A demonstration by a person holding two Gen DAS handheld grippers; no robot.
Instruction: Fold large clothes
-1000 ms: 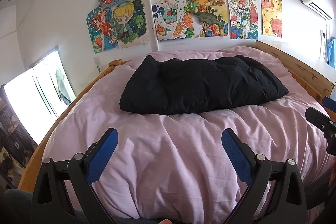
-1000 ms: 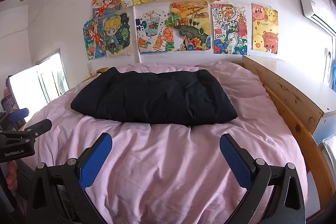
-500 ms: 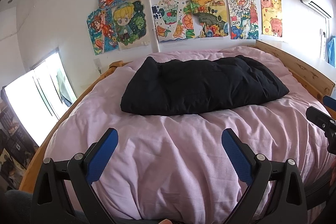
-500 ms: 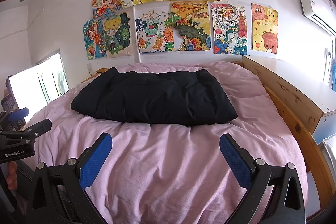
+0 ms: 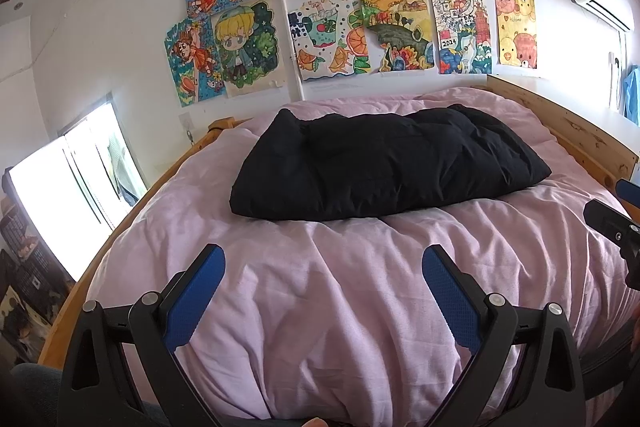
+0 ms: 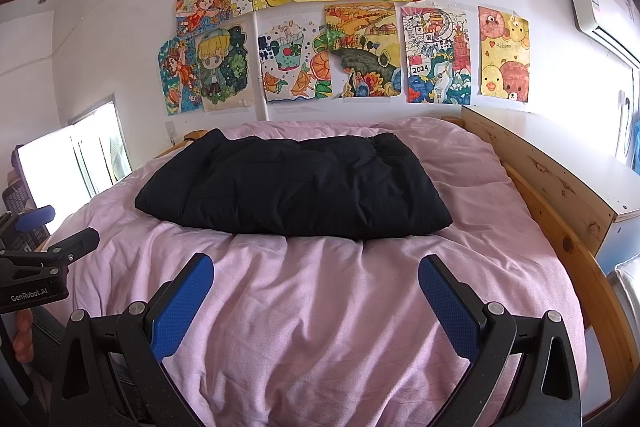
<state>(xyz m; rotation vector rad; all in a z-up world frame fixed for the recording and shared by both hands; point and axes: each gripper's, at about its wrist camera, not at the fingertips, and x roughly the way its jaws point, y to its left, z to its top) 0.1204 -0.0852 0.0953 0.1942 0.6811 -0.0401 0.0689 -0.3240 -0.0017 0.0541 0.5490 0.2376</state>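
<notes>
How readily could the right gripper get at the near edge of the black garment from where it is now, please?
Probably readily: the right gripper is open and empty, and only bare pink duvet lies between it and the black garment. Nothing rests on that edge, though it would need to move forward first.

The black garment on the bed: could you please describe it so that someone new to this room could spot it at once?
Find the wooden-framed bed below the wall of colourful drawings. On its pink duvet, towards the wall end, lies the black garment, a puffy, folded bundle stretched across the bed. It is the only dark thing on the pink bedding, and neither gripper touches it.
</notes>
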